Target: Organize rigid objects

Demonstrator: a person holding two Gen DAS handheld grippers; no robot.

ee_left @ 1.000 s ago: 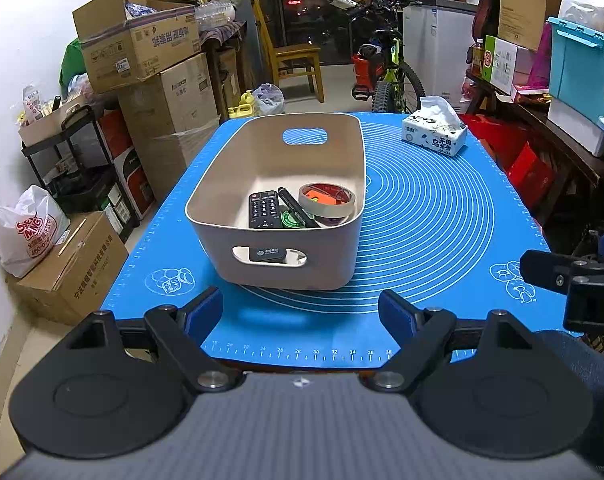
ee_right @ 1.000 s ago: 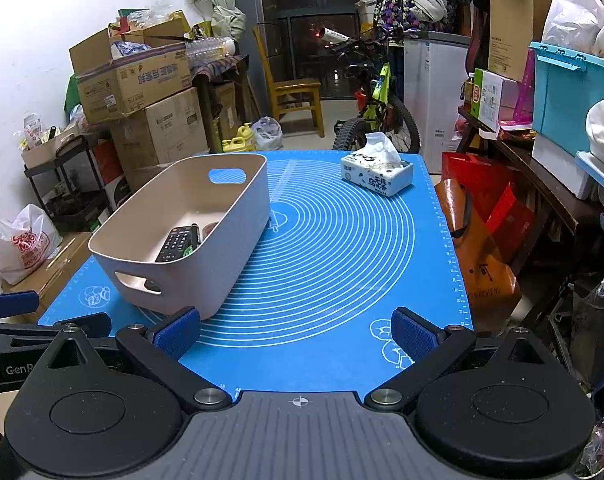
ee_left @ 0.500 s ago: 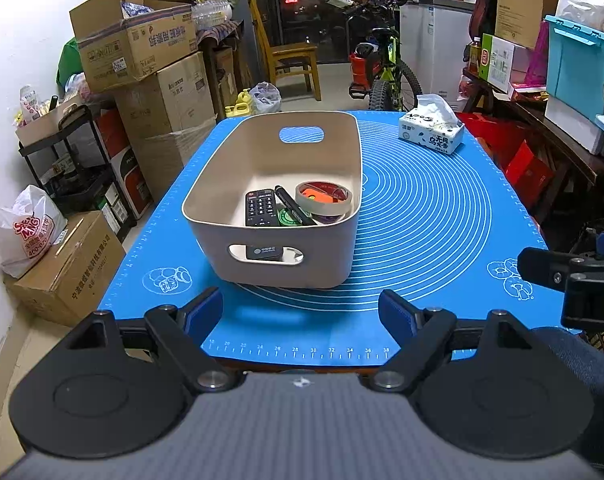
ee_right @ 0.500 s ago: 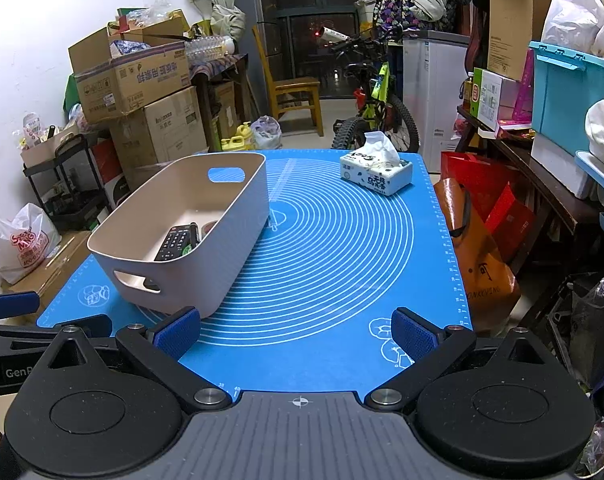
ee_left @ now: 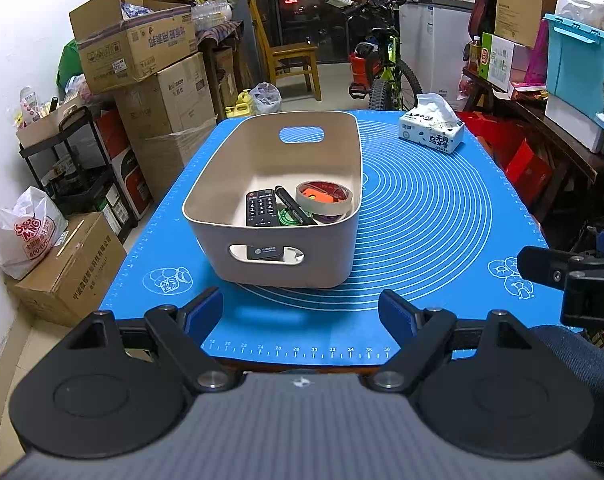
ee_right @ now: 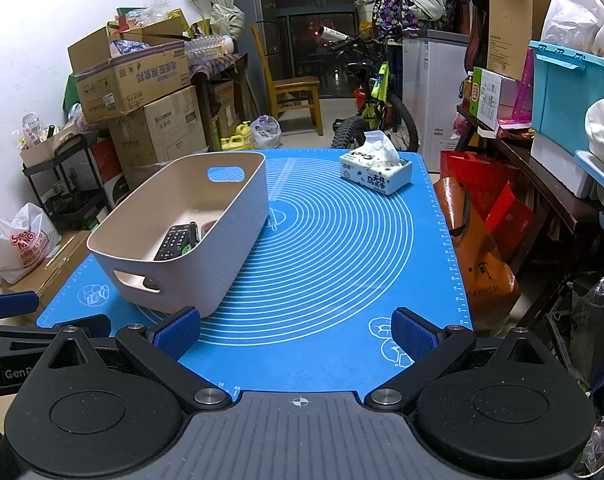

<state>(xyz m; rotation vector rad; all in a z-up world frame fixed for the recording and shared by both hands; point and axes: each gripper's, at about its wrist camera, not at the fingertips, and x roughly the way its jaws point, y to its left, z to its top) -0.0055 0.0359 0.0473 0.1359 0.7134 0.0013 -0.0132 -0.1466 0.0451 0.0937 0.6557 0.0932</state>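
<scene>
A beige basket (ee_left: pixel 221 184) (ee_right: pixel 237 224) stands on the blue mat (ee_left: pixel 430 216) (ee_right: pixel 326 248). Inside it lie a black remote (ee_left: pixel 260 208) (ee_right: pixel 174 241), a tape roll (ee_left: pixel 322 198), a black pen (ee_left: pixel 294 210) and a green round item (ee_left: pixel 287 218). My left gripper (ee_left: pixel 302 314) is open and empty, hovering over the mat's near edge in front of the basket. My right gripper (ee_right: pixel 295 334) is open and empty, over the near edge to the right of the basket. The right gripper's side shows in the left wrist view (ee_left: pixel 574 280).
A tissue box (ee_left: pixel 432 134) (ee_right: pixel 376 174) sits at the mat's far right. Cardboard boxes (ee_left: pixel 141 60) and a shelf stand left of the table. A bicycle (ee_right: pixel 374 104) and chair stand behind. Red bags (ee_right: pixel 498 216) and bins crowd the right side.
Both grippers have barely moved; the left view has shifted very slightly. Nothing in the basket has moved.
</scene>
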